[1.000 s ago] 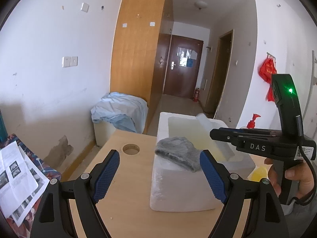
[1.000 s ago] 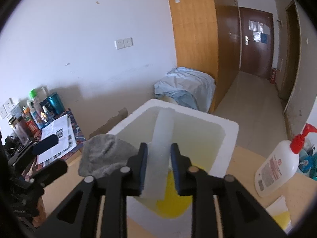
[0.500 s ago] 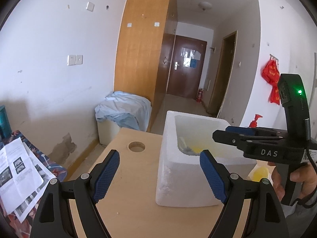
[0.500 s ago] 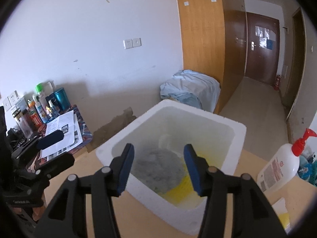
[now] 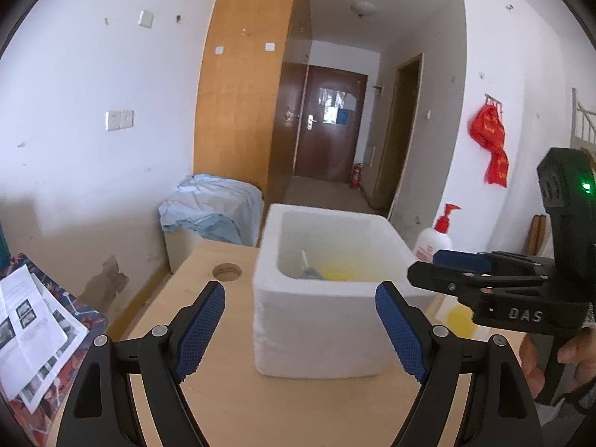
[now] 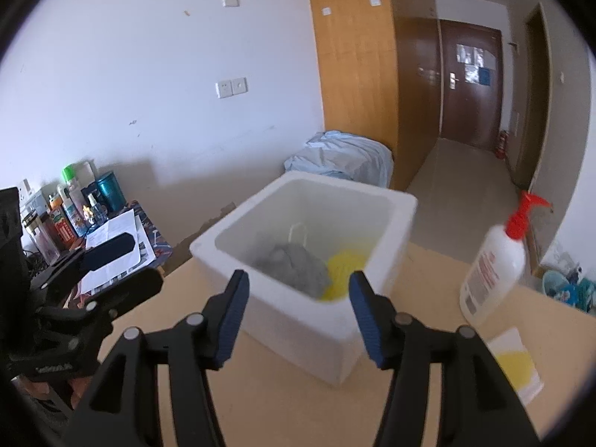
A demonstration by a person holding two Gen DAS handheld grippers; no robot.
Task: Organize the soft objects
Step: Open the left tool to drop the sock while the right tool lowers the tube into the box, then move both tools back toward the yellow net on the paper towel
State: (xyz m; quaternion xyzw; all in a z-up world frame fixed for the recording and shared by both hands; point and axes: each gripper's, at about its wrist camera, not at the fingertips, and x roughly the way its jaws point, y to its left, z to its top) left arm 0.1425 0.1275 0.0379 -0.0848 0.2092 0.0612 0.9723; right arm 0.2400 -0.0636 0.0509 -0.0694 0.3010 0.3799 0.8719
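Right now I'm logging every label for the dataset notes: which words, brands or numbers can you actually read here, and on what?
"DAS": white letters on the body of the right hand-held gripper, seen from the left wrist view.
Red print on the pump bottle: too blurred to read.
Printed sheets beside the desk: too small to read.
Notices on the brown door: too small to read.
White lettering on the left hand-held gripper body: blurred, unreadable.

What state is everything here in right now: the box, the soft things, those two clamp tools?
Foam box: open-topped, upright.
Grey cloth: inside box.
Yellow item: inside box.
Left gripper: open, empty.
Right gripper: jaws just opened, empty.
Pump bottle: upright beside box.
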